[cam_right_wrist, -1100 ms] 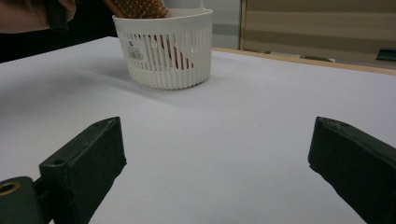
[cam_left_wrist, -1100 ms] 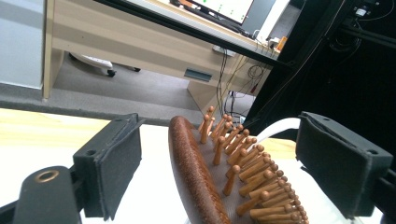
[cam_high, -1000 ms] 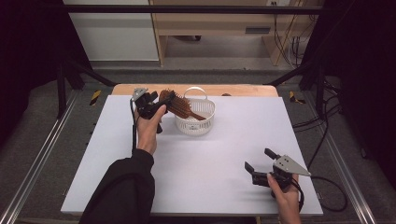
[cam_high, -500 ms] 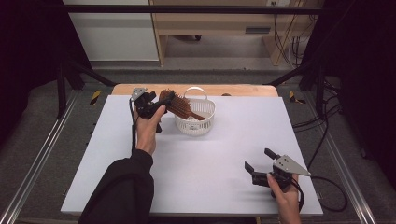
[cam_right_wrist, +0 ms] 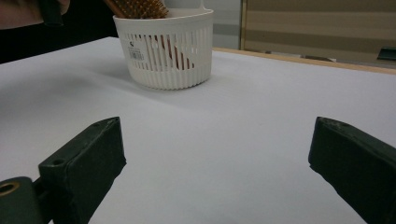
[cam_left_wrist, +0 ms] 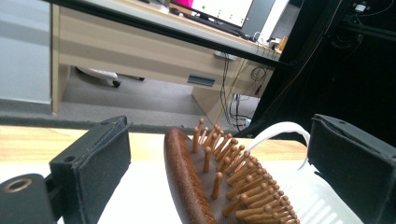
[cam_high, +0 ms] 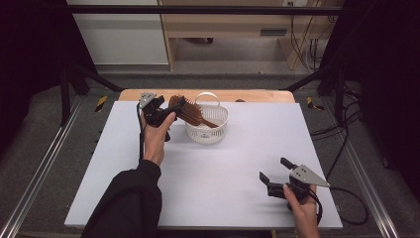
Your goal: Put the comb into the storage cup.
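— What carries everything here?
— A white table top [cam_high: 213, 163], with a strip of pale wood [cam_high: 257, 95] along its far edge.
— And what stands on it?
— A white slatted basket [cam_high: 207, 130], near the far edge, left of the middle. The white surface around it is bare.

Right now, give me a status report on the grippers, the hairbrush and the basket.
Left gripper jaws just opened, clear of the wooden hairbrush. Brush head leans on the white basket rim, handle inside. Right gripper open, idle at the near table edge. Nothing in the way.
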`<state>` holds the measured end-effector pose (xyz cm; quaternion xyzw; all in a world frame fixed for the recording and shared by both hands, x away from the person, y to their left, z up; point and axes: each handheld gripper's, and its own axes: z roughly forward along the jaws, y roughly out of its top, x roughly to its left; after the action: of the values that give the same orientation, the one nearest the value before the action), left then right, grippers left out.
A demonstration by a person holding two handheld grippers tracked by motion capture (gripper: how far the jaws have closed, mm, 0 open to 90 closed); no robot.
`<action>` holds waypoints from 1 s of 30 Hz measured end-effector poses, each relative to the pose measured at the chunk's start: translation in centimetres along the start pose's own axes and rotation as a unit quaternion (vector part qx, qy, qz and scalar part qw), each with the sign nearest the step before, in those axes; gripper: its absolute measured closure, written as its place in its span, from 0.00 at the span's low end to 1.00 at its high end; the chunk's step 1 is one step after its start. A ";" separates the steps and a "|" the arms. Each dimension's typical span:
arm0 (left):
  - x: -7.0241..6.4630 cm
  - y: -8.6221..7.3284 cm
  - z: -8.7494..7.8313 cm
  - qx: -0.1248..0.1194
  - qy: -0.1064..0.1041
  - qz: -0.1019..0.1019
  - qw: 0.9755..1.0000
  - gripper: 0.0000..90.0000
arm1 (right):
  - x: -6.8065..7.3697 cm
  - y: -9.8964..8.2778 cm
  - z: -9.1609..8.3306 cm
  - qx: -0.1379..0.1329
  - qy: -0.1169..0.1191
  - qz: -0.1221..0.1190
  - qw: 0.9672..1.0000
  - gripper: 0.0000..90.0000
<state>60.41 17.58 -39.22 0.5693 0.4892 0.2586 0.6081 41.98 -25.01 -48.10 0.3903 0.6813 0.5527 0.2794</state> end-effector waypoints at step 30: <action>-1.8 1.6 -2.9 -0.011 0.006 0.093 0.996 0.05 | 0.2 0.2 0.0 -0.004 0.003 0.000 1.000 0.03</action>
<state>57.55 17.63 -36.82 0.6039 0.4350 0.3225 0.5848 41.96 -24.84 -47.94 0.3882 0.6799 0.5563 0.2787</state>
